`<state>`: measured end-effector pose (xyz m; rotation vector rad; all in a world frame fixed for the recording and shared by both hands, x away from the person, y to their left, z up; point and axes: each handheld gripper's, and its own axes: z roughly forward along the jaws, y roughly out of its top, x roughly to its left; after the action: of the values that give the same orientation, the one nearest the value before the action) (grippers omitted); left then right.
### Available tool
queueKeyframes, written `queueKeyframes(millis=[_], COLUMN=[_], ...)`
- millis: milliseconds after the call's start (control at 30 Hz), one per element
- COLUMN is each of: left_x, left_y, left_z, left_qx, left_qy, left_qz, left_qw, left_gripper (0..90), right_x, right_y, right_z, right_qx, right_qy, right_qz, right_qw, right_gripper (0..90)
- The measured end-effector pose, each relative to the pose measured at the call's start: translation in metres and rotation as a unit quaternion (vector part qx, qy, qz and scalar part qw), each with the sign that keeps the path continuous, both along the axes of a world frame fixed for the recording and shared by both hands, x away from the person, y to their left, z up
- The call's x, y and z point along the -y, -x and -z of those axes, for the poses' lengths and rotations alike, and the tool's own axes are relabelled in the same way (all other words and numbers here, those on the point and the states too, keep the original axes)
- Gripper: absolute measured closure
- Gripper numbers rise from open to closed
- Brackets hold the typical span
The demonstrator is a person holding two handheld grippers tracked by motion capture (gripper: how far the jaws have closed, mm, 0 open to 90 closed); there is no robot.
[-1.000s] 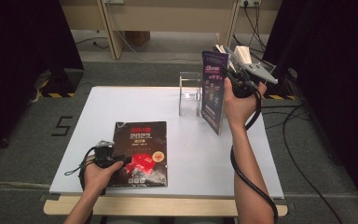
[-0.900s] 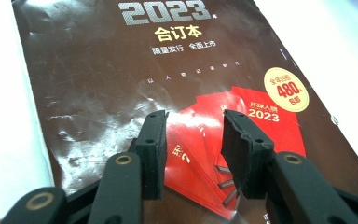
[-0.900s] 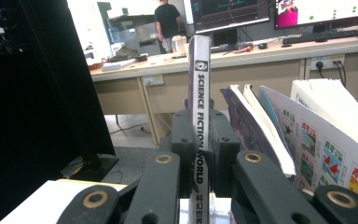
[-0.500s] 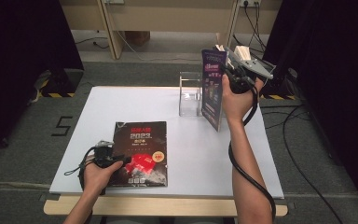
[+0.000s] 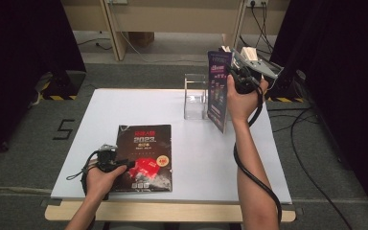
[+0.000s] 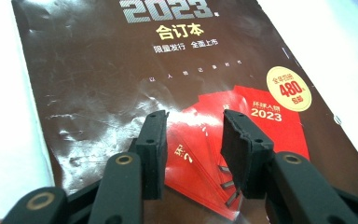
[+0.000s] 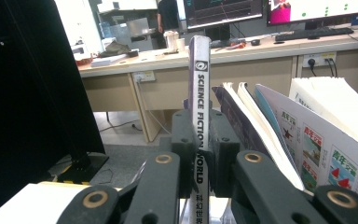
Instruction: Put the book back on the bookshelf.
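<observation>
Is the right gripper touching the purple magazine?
Touching: in the right gripper view the right gripper has both pads pressed against the purple magazine at its spine.

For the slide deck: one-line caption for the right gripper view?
Right gripper clamps a magazine upright by its spine, other magazines fanned beside it.

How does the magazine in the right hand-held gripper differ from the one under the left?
The purple magazine stands upright in the air, clamped at its spine by the right hand-held gripper. The black magazine lies flat on the table, under the open left hand-held gripper. Both are closed.
</observation>
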<state>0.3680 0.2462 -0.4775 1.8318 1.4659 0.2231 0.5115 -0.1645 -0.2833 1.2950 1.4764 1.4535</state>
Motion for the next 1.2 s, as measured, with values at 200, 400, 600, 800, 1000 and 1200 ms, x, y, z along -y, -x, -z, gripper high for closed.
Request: queueKeyframes(millis=[200,400,600,800,1000,1200], left_x=[0.0,0.0,-0.001,-0.001,-0.002,-0.002], left_y=[0.0,0.0,-0.001,-0.001,-0.001,-0.001], left_z=[0.001,0.001,0.002,0.002,0.002,0.003], left_qx=[0.0,0.0,-0.001,-0.001,0.0,-0.001], left_qy=[0.0,0.001,0.0,0.0,0.002,0.0], left_qz=[-0.002,-0.002,-0.002,-0.004,-0.004,-0.003], left_qw=[1.0,1.0,1.0,1.0,1.0,1.0], left_gripper=[60.0,60.0,60.0,60.0,60.1,60.0], right_x=[-0.001,-0.001,0.0,0.001,-0.001,-0.002], right_y=[-0.005,-0.01,-0.017,-0.023,-0.025,-0.027], right_z=[0.002,0.005,0.007,0.01,0.009,0.016], right_qx=[-0.001,-0.003,-0.009,-0.012,-0.002,0.005], right_qy=[0.001,0.002,0.002,0.002,0.001,0.002], right_qz=[0.005,0.012,0.015,0.019,0.025,0.032], right_qw=[1.0,0.9999,0.9998,0.9998,0.9997,0.9995], right_gripper=[83.3,83.3,83.2,83.3,83.3,83.2])
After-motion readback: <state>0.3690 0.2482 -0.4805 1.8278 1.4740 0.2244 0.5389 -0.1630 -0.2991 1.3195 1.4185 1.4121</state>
